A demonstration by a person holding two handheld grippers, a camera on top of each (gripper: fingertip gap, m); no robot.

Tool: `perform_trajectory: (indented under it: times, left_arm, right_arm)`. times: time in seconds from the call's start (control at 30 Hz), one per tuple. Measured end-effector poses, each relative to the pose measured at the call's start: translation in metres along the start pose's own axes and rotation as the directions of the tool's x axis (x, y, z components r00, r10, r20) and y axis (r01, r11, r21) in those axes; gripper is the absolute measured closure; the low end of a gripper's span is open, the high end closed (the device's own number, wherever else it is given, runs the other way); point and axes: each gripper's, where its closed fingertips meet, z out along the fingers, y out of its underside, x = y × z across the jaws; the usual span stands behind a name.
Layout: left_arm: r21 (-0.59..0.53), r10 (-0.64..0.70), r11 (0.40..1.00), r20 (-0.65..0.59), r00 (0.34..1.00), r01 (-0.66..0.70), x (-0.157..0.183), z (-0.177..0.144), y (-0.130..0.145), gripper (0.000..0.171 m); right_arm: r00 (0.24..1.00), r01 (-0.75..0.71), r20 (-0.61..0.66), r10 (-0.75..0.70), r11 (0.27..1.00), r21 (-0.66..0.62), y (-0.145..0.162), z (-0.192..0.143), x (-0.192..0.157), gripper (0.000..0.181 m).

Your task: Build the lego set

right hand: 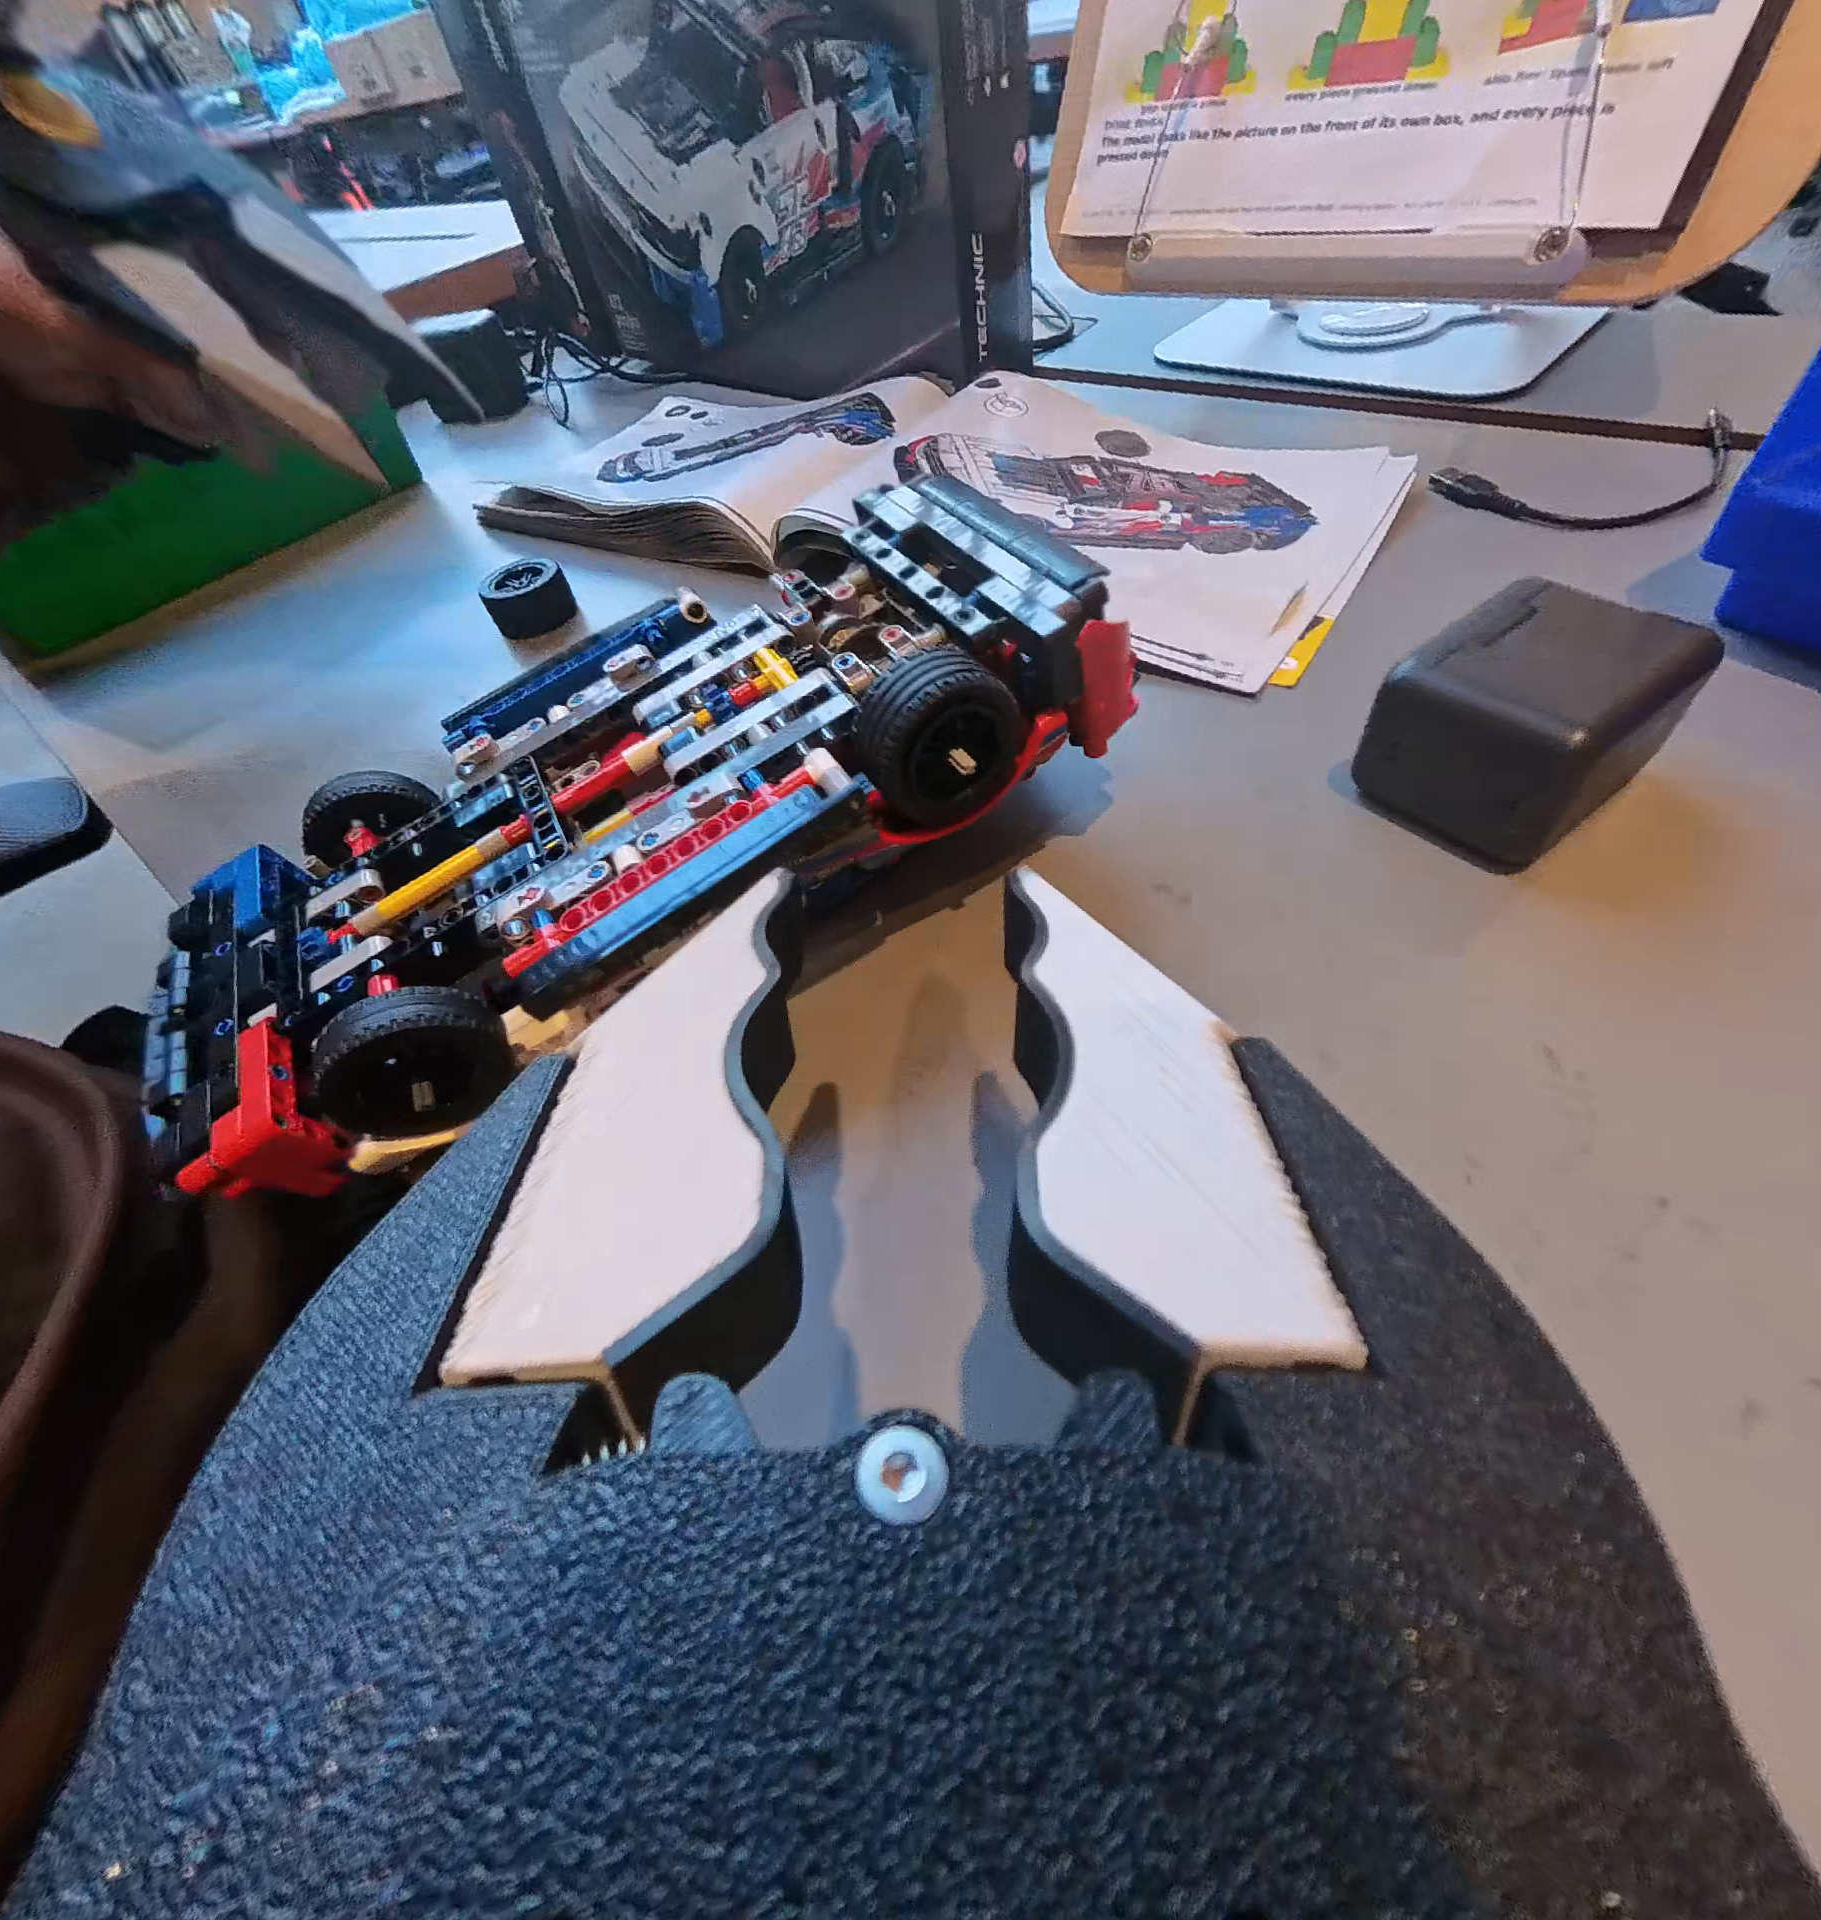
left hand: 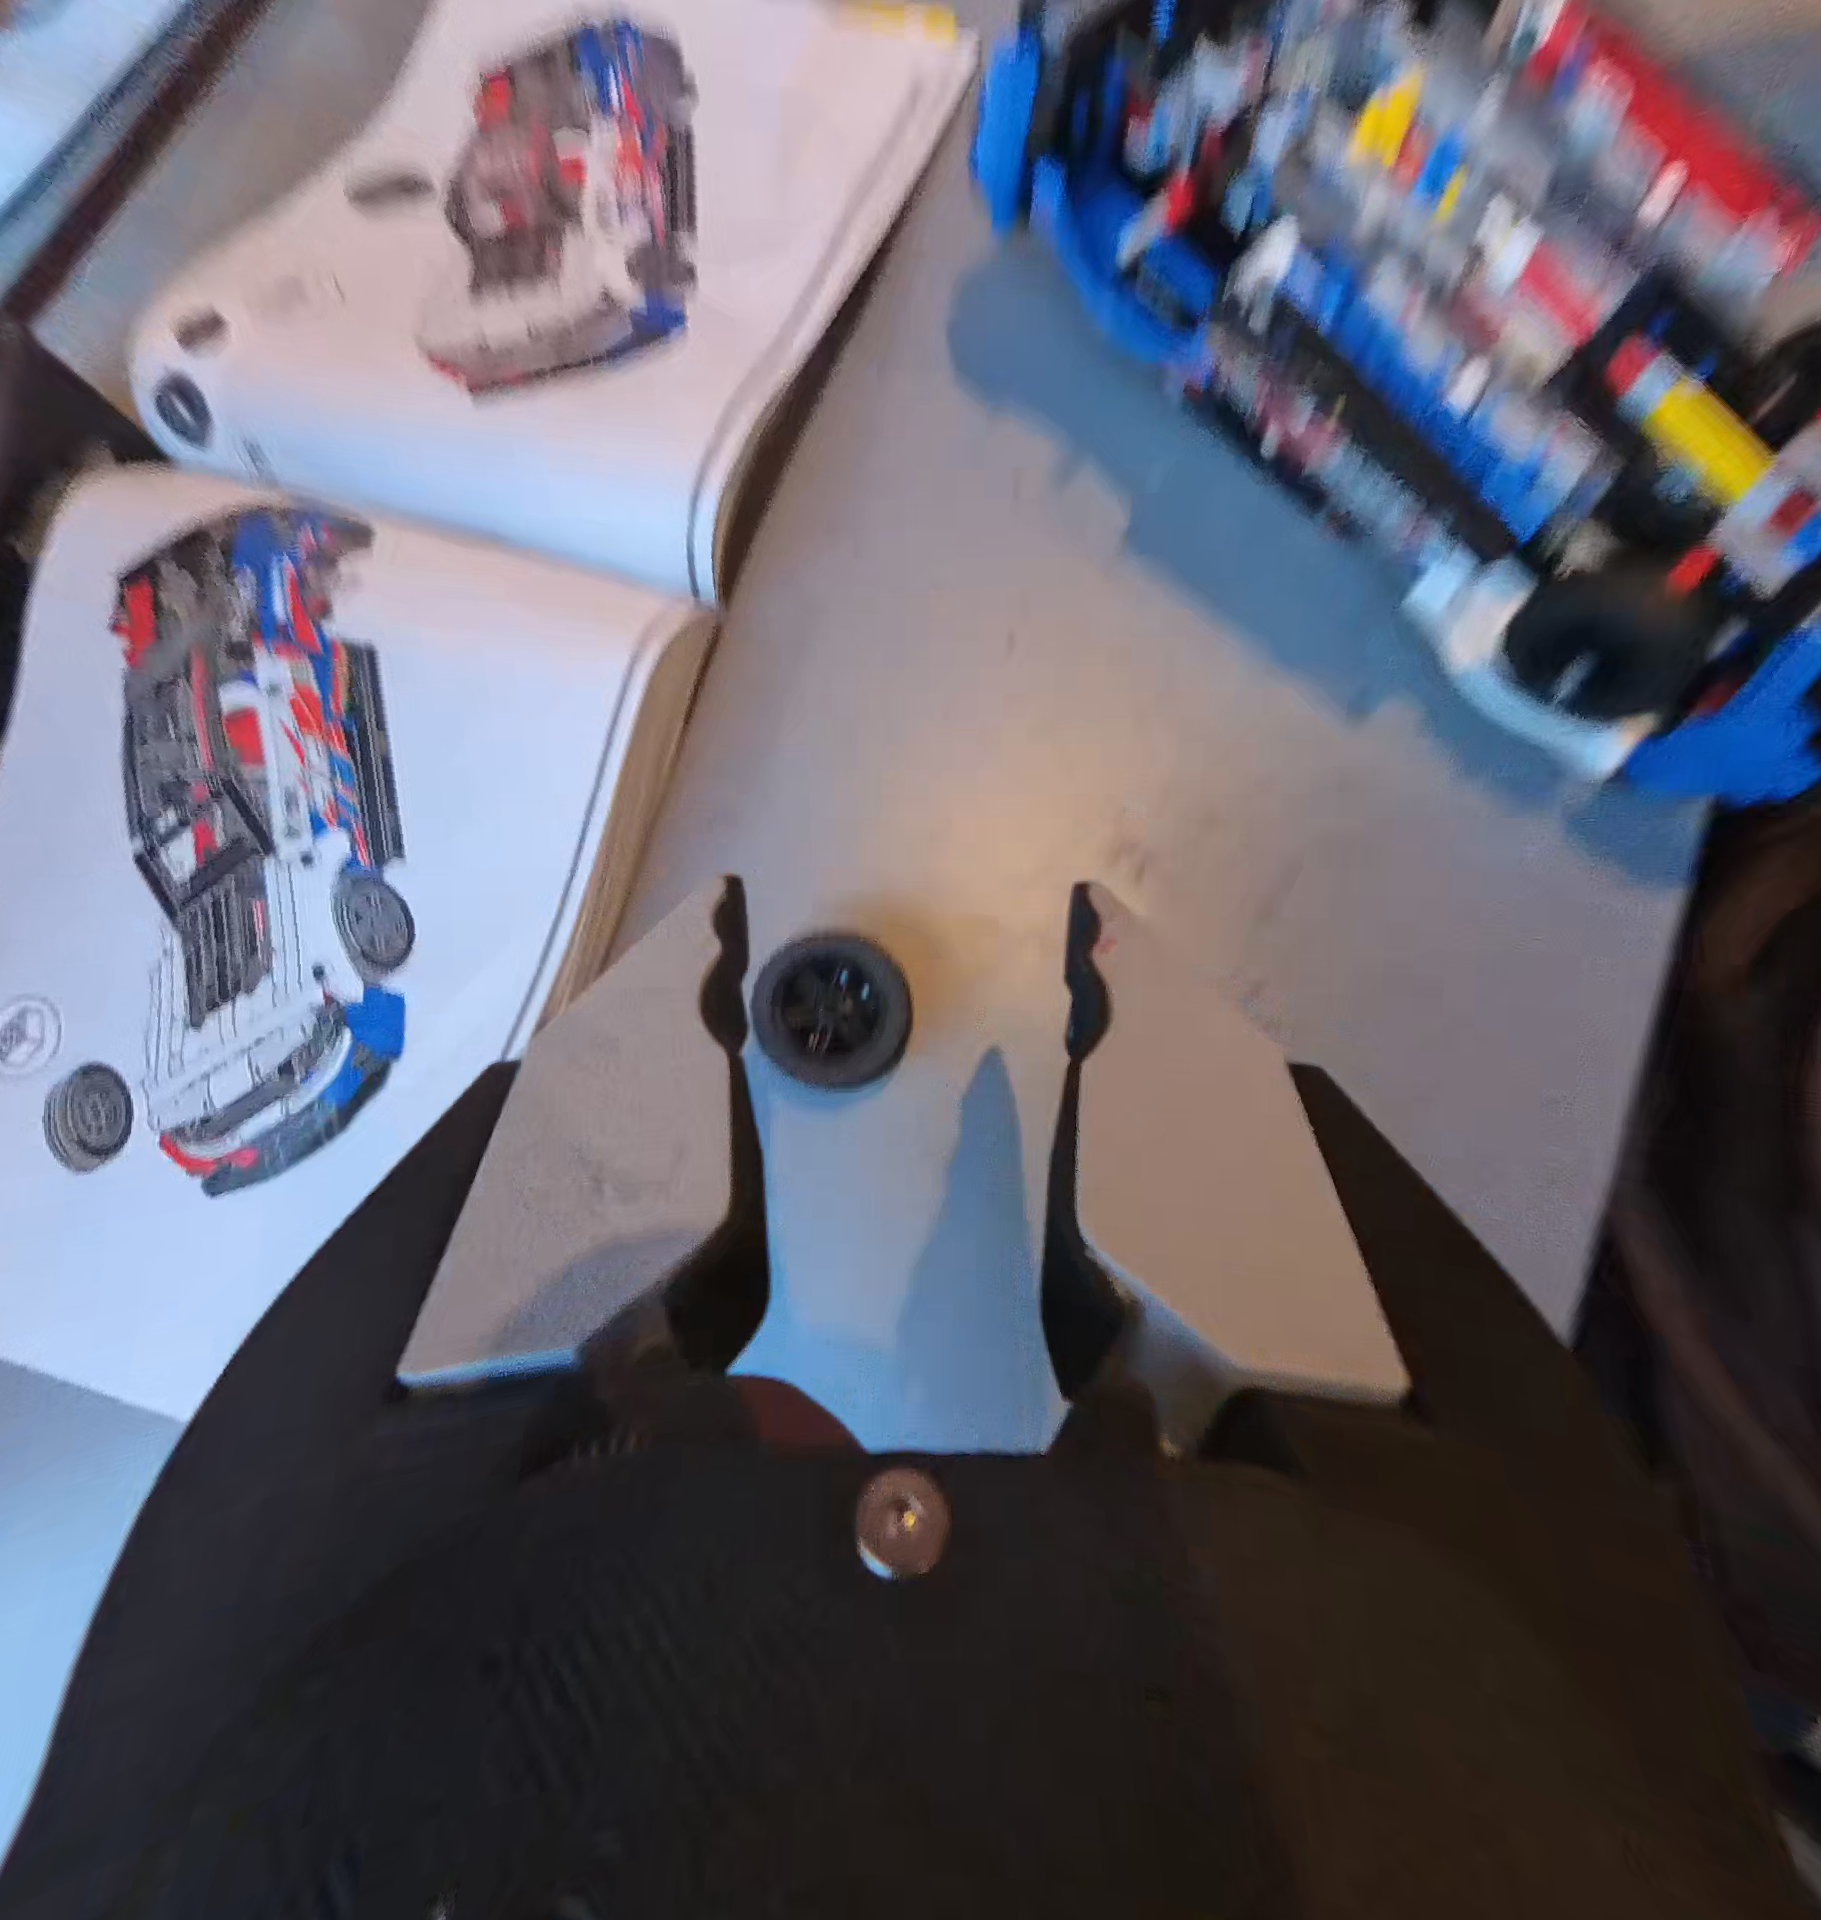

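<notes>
A loose black wheel (left hand: pixel 831 1010) lies flat on the grey table, between the tips of my open left gripper (left hand: pixel 904 961), close to the left finger. It also shows in the right wrist view (right hand: pixel 528 596), beyond the car. The lego car (right hand: pixel 615 821) lies upside down with three wheels fitted; it appears blurred in the left wrist view (left hand: pixel 1425 343). My right gripper (right hand: pixel 895 925) is open and empty, just in front of the car's red side beam. The left gripper (right hand: pixel 210 281) shows blurred at the upper left of the right wrist view.
An open instruction booklet (left hand: pixel 386 582) (right hand: pixel 1041 488) lies beside the wheel. The set's box (right hand: pixel 750 177) stands behind it. A black box (right hand: pixel 1529 717) sits at the right, a blue bin (right hand: pixel 1799 499) at the far right, a sheet on a stand (right hand: pixel 1384 135) behind, a green block (right hand: pixel 189 540) at left. Left tips to right tips: about 35 centimetres.
</notes>
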Motion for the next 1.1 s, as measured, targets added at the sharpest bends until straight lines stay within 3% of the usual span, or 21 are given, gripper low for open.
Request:
perform_trajectory:
  times: [0.13, 0.33, 0.4, 0.5, 0.63, 0.77, 0.93, 1.03, 1.1]
  left_arm:
    - [-0.089, 0.061, 0.994, 0.017, 0.998, -0.059, -0.018, 0.019, 0.040, 0.110]
    - [-0.139, 0.020, 0.990, -0.128, 0.992, -0.037, -0.015, 0.044, 0.057, 0.113]
    - [-0.177, 0.067, 0.981, -0.089, 0.994, -0.082, -0.019, 0.051, 0.066, 0.126]
    - [-0.185, 0.083, 0.978, -0.067, 0.994, -0.094, -0.020, 0.053, 0.066, 0.127]
    - [-0.080, 0.080, 0.993, -0.034, 0.996, -0.083, -0.013, 0.058, 0.048, 0.128]
    - [0.156, 0.061, 0.986, -0.043, 0.997, -0.053, 0.003, 0.066, 0.004, 0.127]
    - [0.432, -0.040, 0.889, -0.251, 0.967, 0.149, 0.027, 0.068, -0.052, 0.128]
    - [0.503, -0.063, 0.823, -0.383, 0.921, 0.266, 0.036, 0.066, -0.074, 0.128]
    - [0.504, -0.052, 0.809, -0.451, 0.891, 0.303, 0.042, 0.066, -0.080, 0.127]
  right_arm:
    - [1.000, 0.016, 0.007, -0.015, 1.000, -0.006, -0.005, 0.003, -0.009, 0.147]
    - [0.998, 0.046, 0.050, -0.043, 0.997, -0.068, -0.010, 0.012, -0.040, 0.131]
    - [0.995, 0.096, 0.037, -0.093, 0.990, -0.100, -0.013, 0.015, -0.047, 0.129]
    - [0.988, 0.154, -0.001, -0.156, 0.976, -0.152, -0.017, 0.021, -0.052, 0.122]
    - [0.977, 0.204, -0.014, -0.213, 0.952, -0.228, -0.010, 0.033, -0.066, 0.115]
    - [0.977, 0.144, -0.101, -0.188, 0.930, -0.338, 0.014, 0.047, -0.062, 0.088]
    - [0.974, 0.098, -0.150, -0.172, 0.909, -0.405, 0.025, 0.050, -0.052, 0.074]
    - [0.961, 0.117, -0.175, -0.212, 0.892, -0.436, 0.023, 0.043, -0.041, 0.072]
    - [0.954, 0.126, -0.191, -0.233, 0.884, -0.450, 0.021, 0.039, -0.034, 0.075]
